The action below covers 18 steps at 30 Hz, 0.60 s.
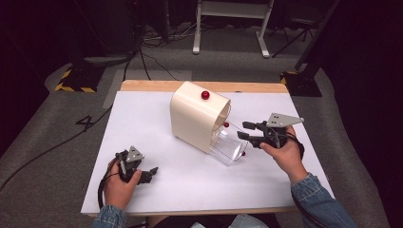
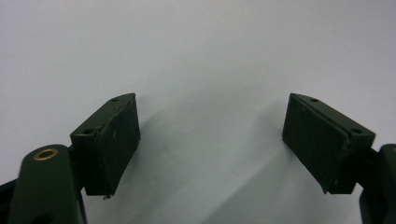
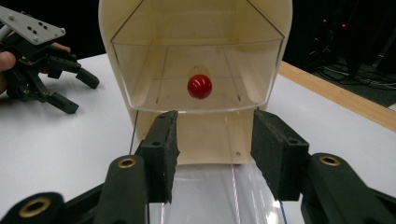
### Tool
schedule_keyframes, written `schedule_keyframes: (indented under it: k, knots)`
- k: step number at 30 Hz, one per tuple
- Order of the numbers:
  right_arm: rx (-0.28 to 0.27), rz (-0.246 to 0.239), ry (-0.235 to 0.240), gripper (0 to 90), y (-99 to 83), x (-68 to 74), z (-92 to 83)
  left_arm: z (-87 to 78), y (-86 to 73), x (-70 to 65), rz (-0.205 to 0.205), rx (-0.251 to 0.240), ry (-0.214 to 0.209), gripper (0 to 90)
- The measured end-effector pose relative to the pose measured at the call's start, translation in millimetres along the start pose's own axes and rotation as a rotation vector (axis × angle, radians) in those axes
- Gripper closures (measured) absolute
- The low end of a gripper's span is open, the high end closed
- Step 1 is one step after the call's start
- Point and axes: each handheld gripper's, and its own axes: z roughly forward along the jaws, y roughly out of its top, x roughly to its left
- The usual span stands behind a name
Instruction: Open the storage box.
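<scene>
A big dark number 4 [image 1: 86,122] is marked on the grey floor [image 1: 47,142], at the left of the high view, just left of the white bench [image 1: 142,123]. It is the one sign that can be read. The cream box and the grippers carry no words or labels.

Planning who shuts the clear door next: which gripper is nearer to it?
Right. The right gripper is just beside the clear door, jaws open and aimed at it. The left gripper rests open on the table, well away.
</scene>
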Motion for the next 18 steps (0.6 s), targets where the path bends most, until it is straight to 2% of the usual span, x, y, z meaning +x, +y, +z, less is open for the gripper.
schedule_keyframes:
  k: [11,18]
  knots:
    - [0.002,-0.013,0.039,56.0,4.3,-1.7,34.6,-0.2,-0.4,-0.6,0.0,-0.001,0.004,19.2]
    - [-0.032,-0.027,0.033,67.9,5.0,2.2,40.0,-0.1,-0.4,-0.6,0.0,-0.002,0.004,19.3]
